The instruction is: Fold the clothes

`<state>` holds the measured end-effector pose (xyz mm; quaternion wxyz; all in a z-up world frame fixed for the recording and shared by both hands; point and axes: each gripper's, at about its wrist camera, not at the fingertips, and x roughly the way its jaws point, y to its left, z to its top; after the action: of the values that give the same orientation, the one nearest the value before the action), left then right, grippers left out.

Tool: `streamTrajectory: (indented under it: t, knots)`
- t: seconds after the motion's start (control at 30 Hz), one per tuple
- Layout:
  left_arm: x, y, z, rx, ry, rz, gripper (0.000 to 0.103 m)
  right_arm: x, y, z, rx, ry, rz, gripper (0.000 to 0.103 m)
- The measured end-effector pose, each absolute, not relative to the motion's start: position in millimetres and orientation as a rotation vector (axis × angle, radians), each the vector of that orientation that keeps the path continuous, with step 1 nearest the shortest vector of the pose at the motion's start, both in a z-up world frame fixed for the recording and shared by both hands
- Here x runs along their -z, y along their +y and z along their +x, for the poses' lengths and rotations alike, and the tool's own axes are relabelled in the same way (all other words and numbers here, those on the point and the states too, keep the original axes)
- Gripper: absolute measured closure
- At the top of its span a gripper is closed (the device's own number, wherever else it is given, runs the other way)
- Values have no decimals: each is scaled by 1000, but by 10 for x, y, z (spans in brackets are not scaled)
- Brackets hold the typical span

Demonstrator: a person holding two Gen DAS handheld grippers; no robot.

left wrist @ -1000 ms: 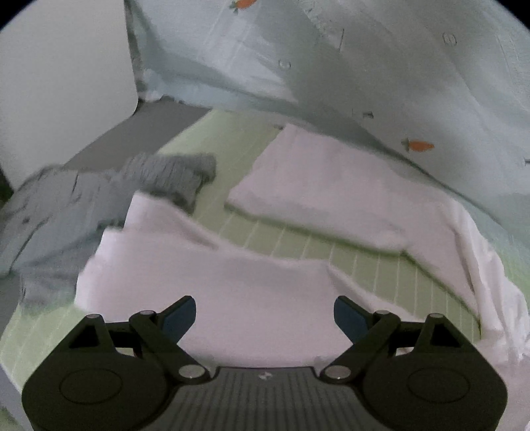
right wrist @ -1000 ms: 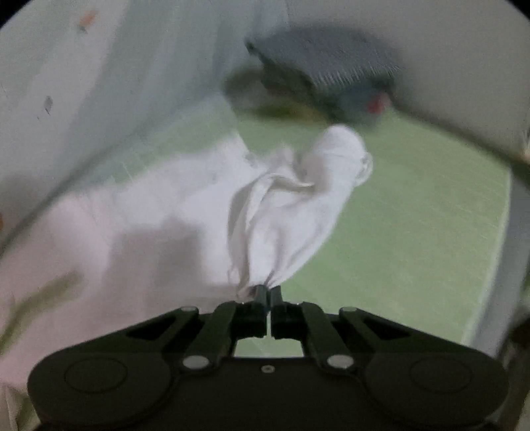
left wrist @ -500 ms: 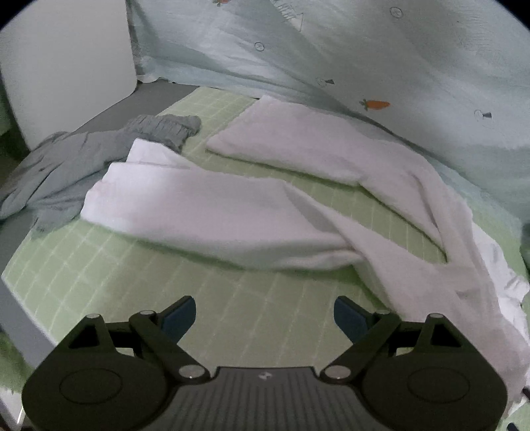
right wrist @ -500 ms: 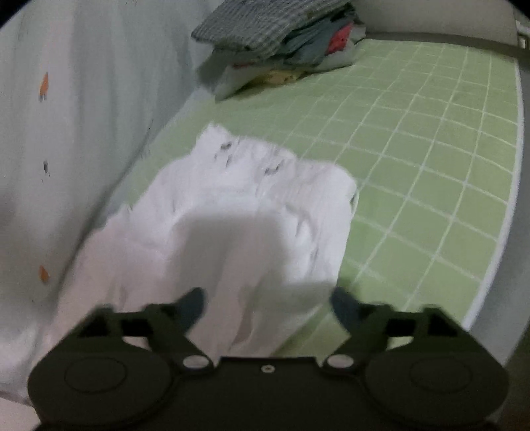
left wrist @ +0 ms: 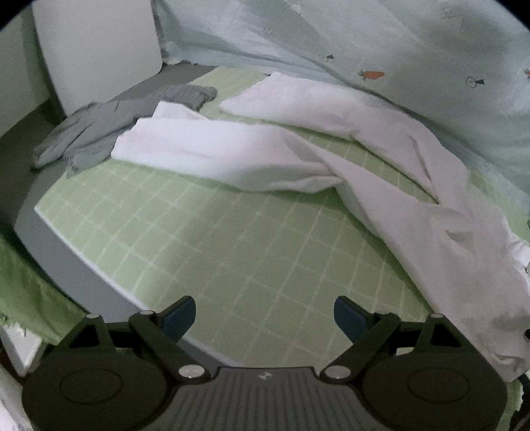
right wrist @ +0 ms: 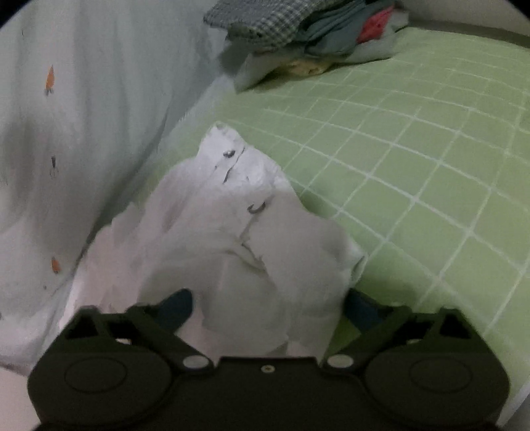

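Lying spread on the green checked mattress cover, the white cotton trousers have legs splayed leftward and waist crumpled at right. Left gripper and right gripper both gape wide, empty. Best to flatten the waist, then pinch one leg's hem and lay it over the other, clear of the grey knitted garment far left.

white trousers | green sheet – white grid | grey garment | checked pile
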<state>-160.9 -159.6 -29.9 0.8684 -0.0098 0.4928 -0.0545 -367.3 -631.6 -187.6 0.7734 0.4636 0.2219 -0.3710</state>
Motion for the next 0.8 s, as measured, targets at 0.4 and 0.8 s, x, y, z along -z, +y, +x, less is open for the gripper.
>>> streamTrajectory:
  t: [0.4, 0.8]
  knots:
    - [245, -1772, -1642, 88, 1007, -28, 12, 1574, -6860, -4187, 992, 455, 762, 83]
    - [251, -1444, -1407, -4, 1017, -93, 12, 1531, -6530, -4066, 1202, 611, 621, 12]
